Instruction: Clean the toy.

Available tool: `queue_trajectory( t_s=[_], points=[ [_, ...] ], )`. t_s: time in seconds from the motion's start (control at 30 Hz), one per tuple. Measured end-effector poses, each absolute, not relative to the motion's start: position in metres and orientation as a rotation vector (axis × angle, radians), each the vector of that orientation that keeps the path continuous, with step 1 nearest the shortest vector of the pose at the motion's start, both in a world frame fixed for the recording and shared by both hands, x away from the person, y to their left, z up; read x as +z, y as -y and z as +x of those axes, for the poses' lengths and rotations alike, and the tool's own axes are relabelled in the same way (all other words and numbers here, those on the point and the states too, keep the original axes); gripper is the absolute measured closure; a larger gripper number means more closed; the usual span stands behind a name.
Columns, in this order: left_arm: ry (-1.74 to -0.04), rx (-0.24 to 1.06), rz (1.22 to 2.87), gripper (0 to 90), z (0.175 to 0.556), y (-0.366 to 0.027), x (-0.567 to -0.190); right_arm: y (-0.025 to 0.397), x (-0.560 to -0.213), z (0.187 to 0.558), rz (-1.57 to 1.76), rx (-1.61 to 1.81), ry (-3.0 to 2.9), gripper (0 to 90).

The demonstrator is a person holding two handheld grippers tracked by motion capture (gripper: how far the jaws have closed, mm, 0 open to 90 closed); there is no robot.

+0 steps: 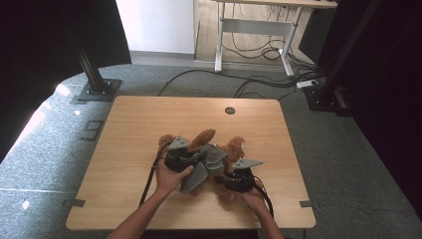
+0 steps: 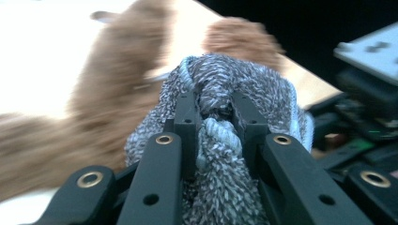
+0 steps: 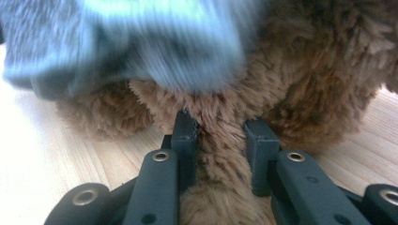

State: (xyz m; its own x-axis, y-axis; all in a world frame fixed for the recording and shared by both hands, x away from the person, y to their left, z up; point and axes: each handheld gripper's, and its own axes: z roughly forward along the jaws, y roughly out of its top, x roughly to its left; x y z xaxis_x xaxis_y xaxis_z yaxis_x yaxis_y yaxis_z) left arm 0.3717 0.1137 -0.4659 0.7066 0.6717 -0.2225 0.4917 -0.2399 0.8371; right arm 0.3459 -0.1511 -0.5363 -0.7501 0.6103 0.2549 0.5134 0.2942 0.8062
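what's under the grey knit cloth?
The brown plush toy: its limbs and head stick out around the grey cloth. The toy's middle is covered, so how the cloth sits on it can't be seen.

Lab/test room: bench [image 1: 149, 124] on grey carpet [image 1: 348, 149], black rig posts [image 1: 89, 64], loose floor cables [image 1: 259, 84], second desk [image 1: 259, 25] behind.

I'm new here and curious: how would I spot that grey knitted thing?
Look at the wooden table, near its front middle, where a brown plush toy lies. The grey garment drapes over it, pinched by the left claw; it is knitted and grey, while the toy is furry brown.
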Motion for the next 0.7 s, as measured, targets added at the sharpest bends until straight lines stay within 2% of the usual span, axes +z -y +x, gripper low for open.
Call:
queue_trajectory(
  t_s=[0.1, 0.27, 0.33, 0.6, 0.7],
  points=[
    [-0.978, 0.191, 1.822, 74.5, 0.379, -0.151, -0.472, 0.15, -0.536, 0.346, 1.053, 1.463, -2.454, 70.9],
    [-1.018, 0.205, 1.771, 74.2, 0.381, -0.18, -0.471, 0.148, -0.537, 0.344, 1.041, 1.466, -2.469, 71.0],
    [-1.043, 0.161, 1.738, 74.1, 0.385, -0.193, -0.473, 0.148, -0.537, 0.344, 1.041, 1.469, -2.474, 71.0],
    [-1.068, 0.201, 1.715, 74.2, 0.387, -0.204, -0.472, 0.149, -0.537, 0.342, 1.049, 1.471, -2.469, 71.3],
    [-1.097, 0.286, 1.73, 74.2, 0.393, -0.21, -0.469, 0.149, -0.538, 0.342, 1.049, 1.472, -2.468, 71.5]
  ],
)
